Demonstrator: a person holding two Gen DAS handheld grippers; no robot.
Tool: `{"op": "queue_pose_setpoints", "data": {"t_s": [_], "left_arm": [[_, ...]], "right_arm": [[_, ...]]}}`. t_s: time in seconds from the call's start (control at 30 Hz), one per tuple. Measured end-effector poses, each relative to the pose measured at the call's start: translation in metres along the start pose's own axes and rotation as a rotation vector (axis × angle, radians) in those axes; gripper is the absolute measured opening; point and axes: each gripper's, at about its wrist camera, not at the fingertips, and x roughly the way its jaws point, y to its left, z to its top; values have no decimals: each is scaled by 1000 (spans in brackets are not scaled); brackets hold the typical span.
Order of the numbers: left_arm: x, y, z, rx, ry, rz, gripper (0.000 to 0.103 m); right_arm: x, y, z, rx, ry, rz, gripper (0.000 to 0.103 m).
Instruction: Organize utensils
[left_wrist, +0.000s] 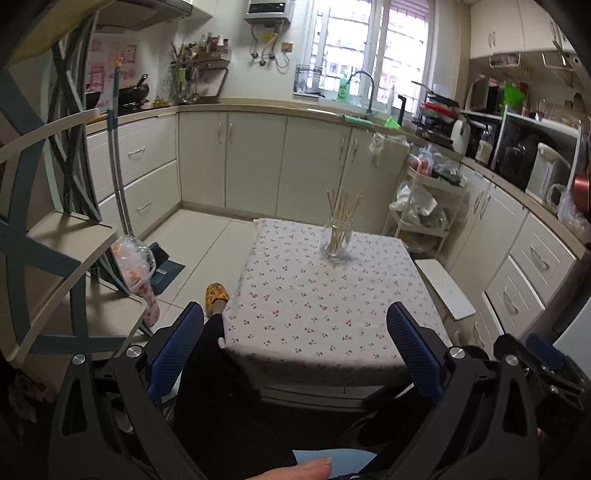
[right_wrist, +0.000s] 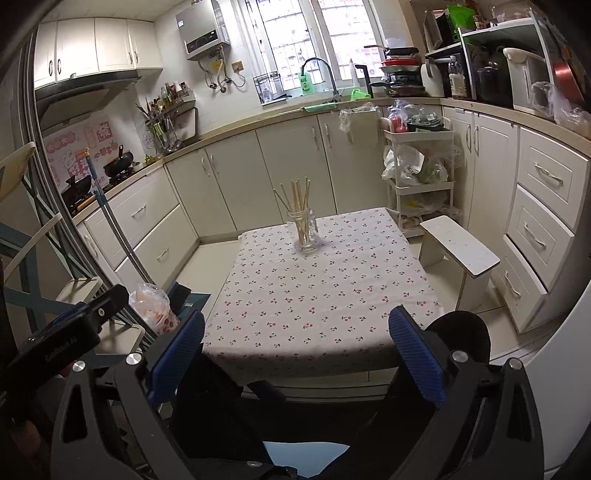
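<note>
A clear glass jar (left_wrist: 335, 242) (right_wrist: 303, 230) stands upright near the far edge of a small table (left_wrist: 314, 306) (right_wrist: 314, 291) covered in a cherry-print cloth. Several wooden chopsticks (left_wrist: 343, 210) (right_wrist: 297, 203) stand in it, fanned out. My left gripper (left_wrist: 295, 321) is open, held low in front of the table's near edge with nothing between its blue pads. My right gripper (right_wrist: 297, 328) is open too, also short of the near edge and holding nothing. Both are well back from the jar.
Cream kitchen cabinets (left_wrist: 255, 162) ring the room. A white stool (right_wrist: 460, 247) stands right of the table, a white trolley (right_wrist: 417, 177) behind it. A folding shelf (left_wrist: 74, 258) and a bagged cup (left_wrist: 136, 266) are left. A person's slippered foot (left_wrist: 216, 295) shows beside the table.
</note>
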Motion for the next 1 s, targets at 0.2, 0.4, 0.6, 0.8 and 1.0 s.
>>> {"op": "queue_pose_setpoints", "data": {"t_s": [0.2, 0.4, 0.6, 0.8, 1.0], "left_arm": [[4, -5, 0, 31, 12, 51, 95], [5, -8, -1, 37, 19, 56, 95], [5, -9, -2, 34, 21, 53, 95], [6, -11, -4, 38, 26, 49, 95], [6, -12, -7, 42, 27, 43, 95]], "right_arm": [[2, 0, 0, -4, 10, 8, 96], [3, 2, 0, -13, 15, 16, 96], [3, 5, -1, -23, 16, 23, 96], [3, 5, -1, -24, 17, 24, 96], [1, 7, -1, -32, 2, 25, 96]]}}
